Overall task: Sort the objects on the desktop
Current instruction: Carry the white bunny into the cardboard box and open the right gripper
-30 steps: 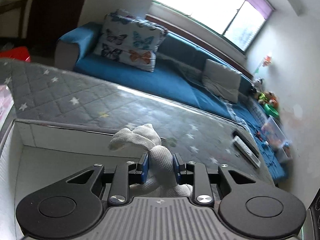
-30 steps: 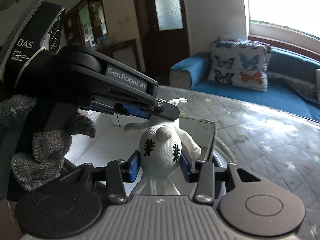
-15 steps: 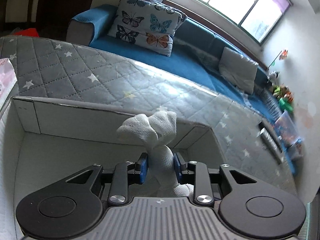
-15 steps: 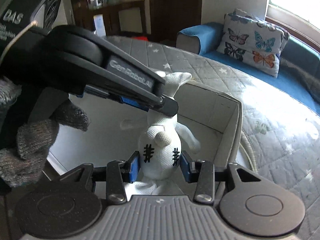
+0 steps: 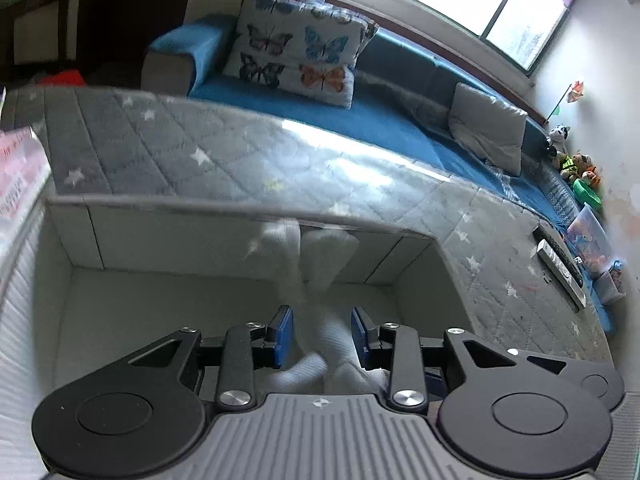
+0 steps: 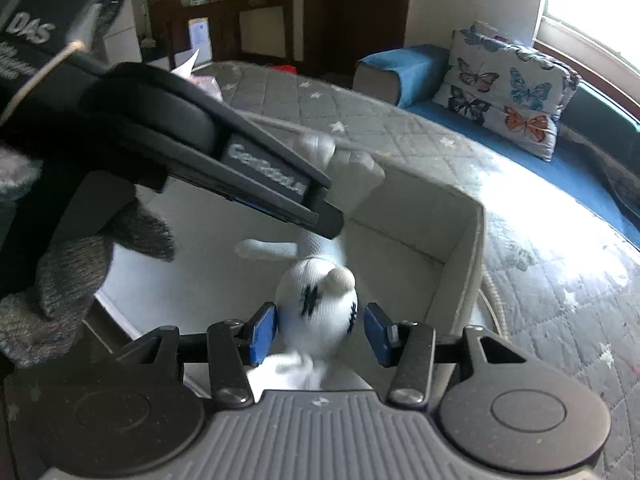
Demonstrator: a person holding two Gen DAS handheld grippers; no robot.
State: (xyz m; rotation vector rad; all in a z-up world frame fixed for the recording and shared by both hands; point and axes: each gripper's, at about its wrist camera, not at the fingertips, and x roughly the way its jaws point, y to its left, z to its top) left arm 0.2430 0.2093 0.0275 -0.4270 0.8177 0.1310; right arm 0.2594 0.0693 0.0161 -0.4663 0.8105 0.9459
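While both of my tools hang over the open white fabric-lined storage box, the item in question, a white knitted soft-toy figure with black stitched cross eyes and a round nose, sits between their blue pads, inside the box's walls. Left gripper: fingers spread, a gap showing on each side of the toy's body, blurred in the left wrist view. Right gripper: fingers likewise spread, the toy's head between them; whether the left pad touches it I cannot tell, and the right pad stands clear. From the right wrist view the left gripper crosses above the toy's body, held by my grey knitted glove. The box stands on a grey quilted cover with white stars. Beyond: a blue sofa bearing a butterfly-print cushion and a plain grey cushion. A pink-printed packet lies beside the box's left wall.
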